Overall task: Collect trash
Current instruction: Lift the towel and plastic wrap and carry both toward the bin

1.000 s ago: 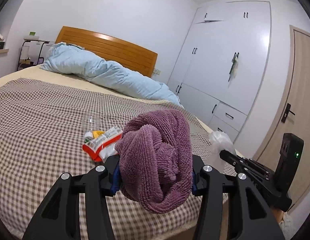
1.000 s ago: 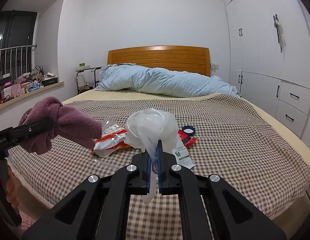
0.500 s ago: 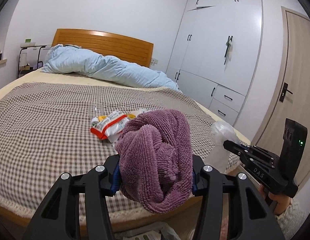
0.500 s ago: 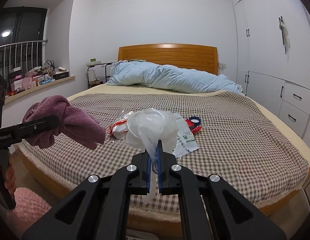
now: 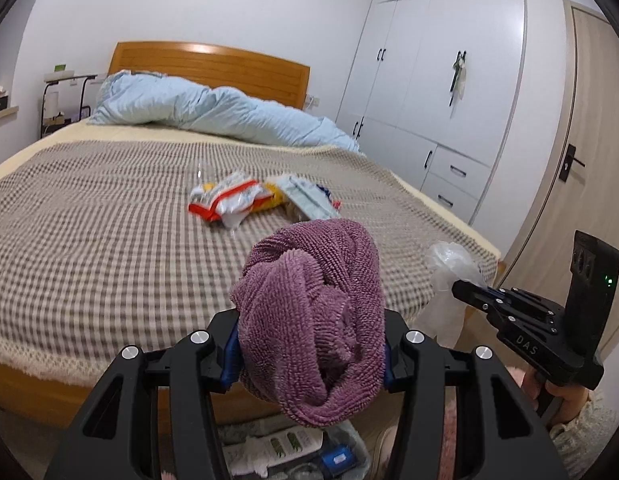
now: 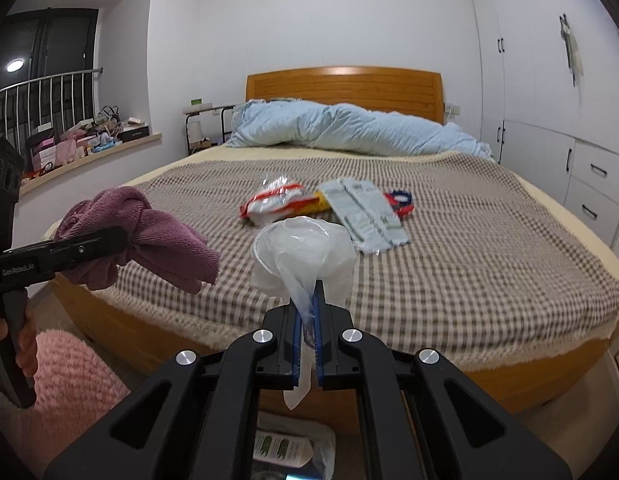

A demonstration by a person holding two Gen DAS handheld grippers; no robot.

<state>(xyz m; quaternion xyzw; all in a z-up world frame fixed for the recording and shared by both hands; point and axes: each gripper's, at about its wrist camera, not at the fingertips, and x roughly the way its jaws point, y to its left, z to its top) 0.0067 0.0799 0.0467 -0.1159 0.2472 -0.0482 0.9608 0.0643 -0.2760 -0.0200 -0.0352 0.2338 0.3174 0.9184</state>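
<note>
My left gripper [image 5: 309, 344] is shut on a bunched purple towel [image 5: 313, 312], which also shows at the left of the right wrist view as the purple towel [image 6: 149, 236]. My right gripper [image 6: 307, 320] is shut on a crumpled clear plastic bag [image 6: 305, 252]; the same plastic bag [image 5: 449, 276] appears at the right of the left wrist view. Both are held off the foot of the bed. On the checked bedspread [image 6: 469, 240] lie a red and white wrapper [image 6: 271, 202], a pale green packet [image 6: 365, 216] and a small red and blue item [image 6: 401, 200].
Below the grippers, on the floor by the bed's foot, sits an open bag with packaging [image 5: 285, 448] inside. A light blue duvet [image 6: 349, 128] lies by the wooden headboard [image 6: 345, 84]. White wardrobes [image 5: 449, 80] stand on the right, a cluttered sill [image 6: 89, 140] on the left.
Both grippers have drawn back from over the bed and sunk a little, so the bed's foot edge and the floor bag now show. Each grip is unchanged.
</note>
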